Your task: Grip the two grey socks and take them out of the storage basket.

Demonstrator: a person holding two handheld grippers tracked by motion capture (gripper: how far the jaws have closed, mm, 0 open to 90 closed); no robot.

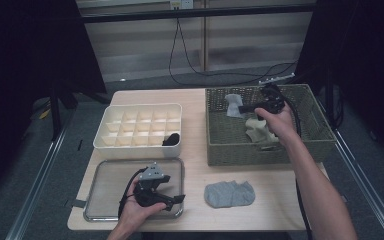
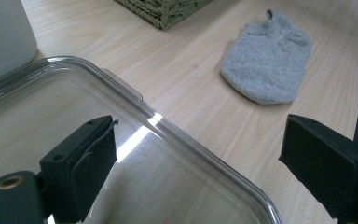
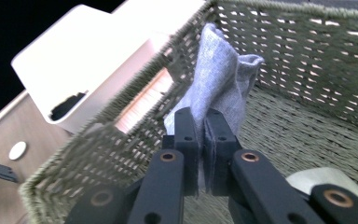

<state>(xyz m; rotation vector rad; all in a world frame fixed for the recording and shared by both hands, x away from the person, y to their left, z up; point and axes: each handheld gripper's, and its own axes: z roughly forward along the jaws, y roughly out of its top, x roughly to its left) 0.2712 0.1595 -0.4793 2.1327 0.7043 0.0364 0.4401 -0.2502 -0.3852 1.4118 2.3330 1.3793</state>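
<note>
Two claws are at work over a pale wooden table in a dim room with dark curtains and a grey floor. Inside the wicker basket, the right claw has its jaws pinched nearly together on a light grey sock, holding it by its lower end. The sock stands up from the jaws, long axis roughly upright, leaning against the basket wall just ahead of the claw. A cream sock lies on the basket floor behind and below this claw. Beyond the wall sits a white divided box with something dark in one compartment. The left claw hovers with jaws wide apart and nothing between them, above the edge of a clear tray; ahead of it a grey sock lies flat on bare table, with free space around.
</note>
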